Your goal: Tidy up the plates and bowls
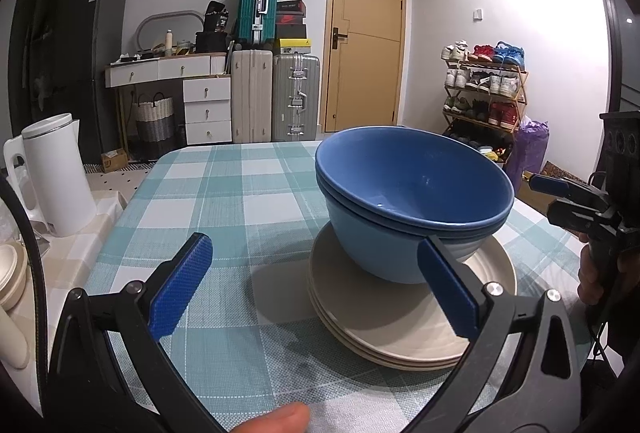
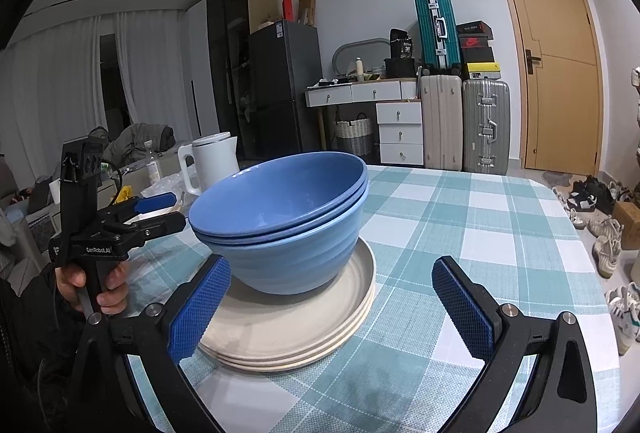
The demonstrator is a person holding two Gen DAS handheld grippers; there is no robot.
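— Grippers, listed?
— Left gripper [image 1: 314, 287], right gripper [image 2: 330, 307]: black frames, silver screws, blue knurled finger pads [image 2: 198, 307].
— Markings?
— White "GenRobot.AI" lettering along the left one's body; black pistol handle, camera block on top, thin black cable.

Nested blue bowls [image 1: 412, 201] atop stacked cream plates [image 1: 400, 329].

Clearly a lived-in home, a combined dining and entry room. Checked tablecloth [image 2: 460, 217] over a dining table, white electric kettle [image 1: 60, 173] alongside. Suitcases [image 2: 464, 121] stacked beside a white dresser [image 2: 384, 121], dark fridge [image 2: 286, 89], loaded shoe rack [image 1: 486, 89] near a wooden door [image 2: 556, 61], curtained window beyond.
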